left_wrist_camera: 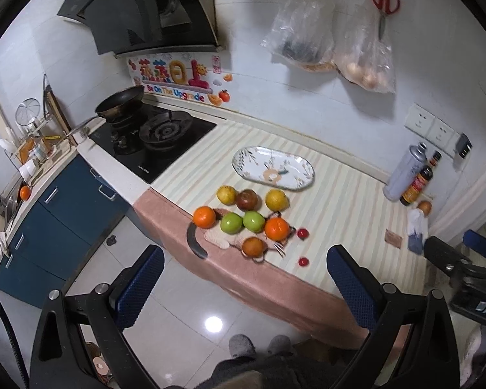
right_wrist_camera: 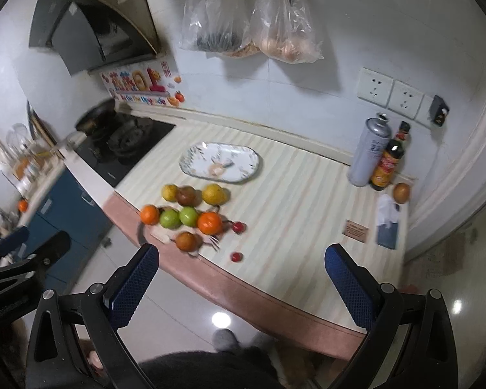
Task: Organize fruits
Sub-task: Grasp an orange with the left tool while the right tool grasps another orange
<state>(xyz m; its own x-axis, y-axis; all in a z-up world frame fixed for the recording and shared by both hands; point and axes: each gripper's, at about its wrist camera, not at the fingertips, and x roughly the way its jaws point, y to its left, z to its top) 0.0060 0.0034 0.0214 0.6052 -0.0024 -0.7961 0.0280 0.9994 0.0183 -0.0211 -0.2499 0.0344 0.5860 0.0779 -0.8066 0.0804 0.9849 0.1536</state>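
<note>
Several fruits lie grouped on the striped counter: two yellow fruits [left_wrist_camera: 226, 194] [left_wrist_camera: 276, 199], a dark red one [left_wrist_camera: 247, 199], two green apples [left_wrist_camera: 231, 223] [left_wrist_camera: 253, 221], two oranges [left_wrist_camera: 204, 217] [left_wrist_camera: 277, 229], a brown-orange fruit [left_wrist_camera: 252, 246] and two small red fruits [left_wrist_camera: 302, 233] [left_wrist_camera: 303, 261]. An empty oval patterned plate [left_wrist_camera: 273, 168] sits just behind them; it also shows in the right wrist view [right_wrist_camera: 220, 162]. My left gripper [left_wrist_camera: 244, 278] is open and empty, held off the counter's front edge. My right gripper [right_wrist_camera: 241, 275] is open and empty, also in front of the counter.
A gas hob [left_wrist_camera: 155, 139] with a pan [left_wrist_camera: 121, 102] is at the left. A gas canister [right_wrist_camera: 367, 152], sauce bottle [right_wrist_camera: 388, 162], kiwi [right_wrist_camera: 401, 192] and cloth [right_wrist_camera: 388, 223] stand at the right. A curved dark object [left_wrist_camera: 196, 241] and mat lie by the fruits. Bags hang on the wall [left_wrist_camera: 307, 26].
</note>
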